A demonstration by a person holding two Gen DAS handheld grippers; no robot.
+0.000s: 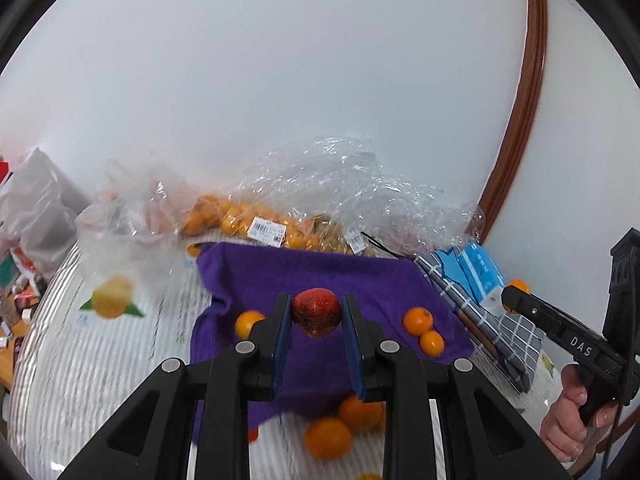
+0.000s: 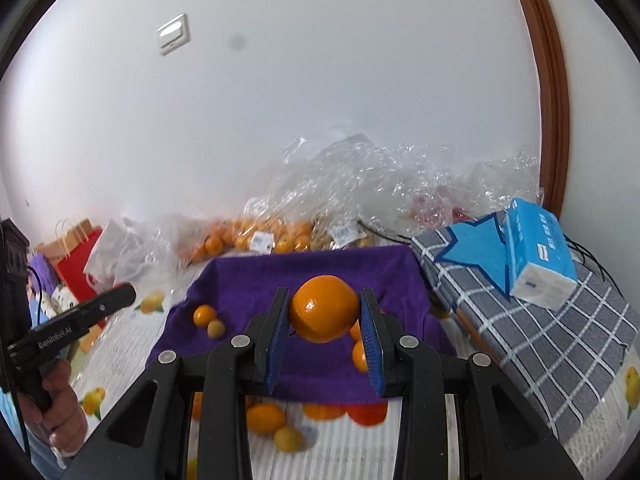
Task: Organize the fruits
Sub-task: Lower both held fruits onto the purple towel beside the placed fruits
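Both claws have fruit right now. The left gripper (image 1: pixel 316 316) is closed on a red apple (image 1: pixel 316 312), held up over the purple towel (image 1: pixel 320 276). The right gripper (image 2: pixel 325 312) is clamped around a big orange (image 2: pixel 324 308), also lifted above the towel. A few small tangerines (image 1: pixel 418 321) sit loose on the cloth, and clear plastic bags (image 1: pixel 344 184) are piled against the wall.

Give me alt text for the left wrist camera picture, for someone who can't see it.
The left gripper holds a red apple between its blue pads above a purple towel with small oranges on it. Behind lie clear plastic bags of fruit; the right gripper reaches in at the right edge.
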